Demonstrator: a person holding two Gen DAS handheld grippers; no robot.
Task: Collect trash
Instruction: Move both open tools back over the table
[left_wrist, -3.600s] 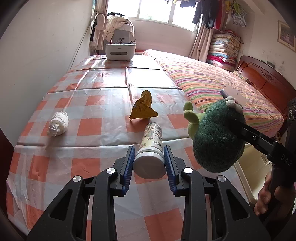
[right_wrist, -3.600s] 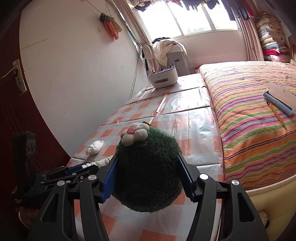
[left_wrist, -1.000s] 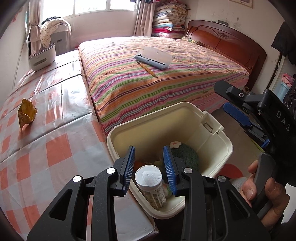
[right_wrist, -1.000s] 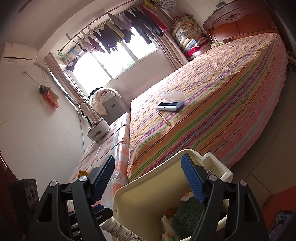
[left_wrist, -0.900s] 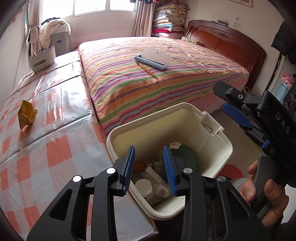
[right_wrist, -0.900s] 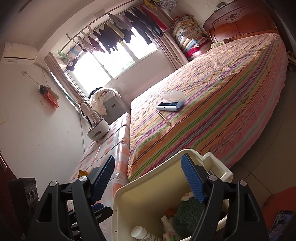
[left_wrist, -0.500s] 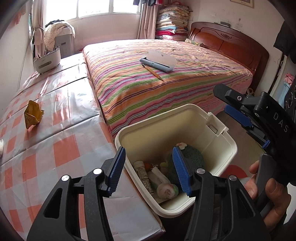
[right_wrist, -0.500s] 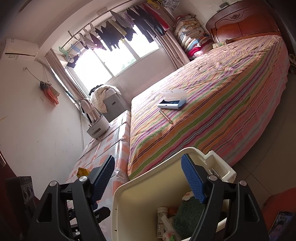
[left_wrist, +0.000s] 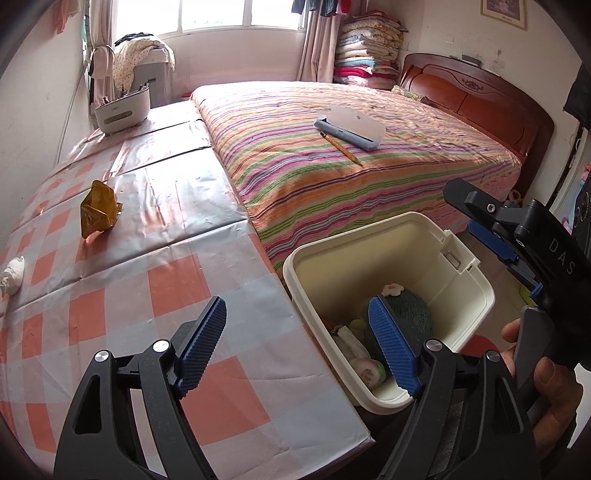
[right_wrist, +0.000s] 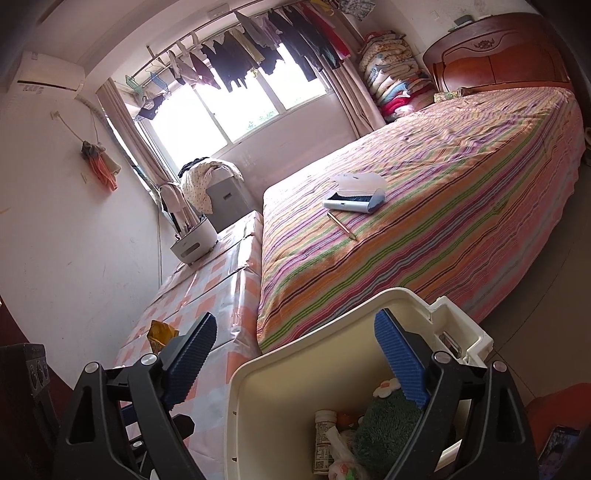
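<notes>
A cream bin (left_wrist: 476, 291) stands on the floor between table and bed. Inside lie a green plush toy (left_wrist: 410, 306), a white bottle (right_wrist: 325, 439) and some wrappers. My left gripper (left_wrist: 299, 343) hangs over the table's corner and the bin's near rim, its jaws opening with nothing between them. Over the bin (right_wrist: 236, 369), my right gripper (right_wrist: 295, 362) has jaws opening, and they are empty too. A yellow wrapper (left_wrist: 98, 208) and a white crumpled tissue (left_wrist: 11, 275) lie on the checked table (left_wrist: 110, 295).
A striped bed (left_wrist: 332, 177) runs along the table's right side, with a pencil case (left_wrist: 347, 127) and a pencil on it. A white holder (left_wrist: 122, 112) stands at the table's far end. A hand (left_wrist: 546, 387) grips the right tool.
The bottle dropped from my left jaws into the bin beside the plush toy. Both pairs of jaws have spread wider. The left view has swung back toward the table.
</notes>
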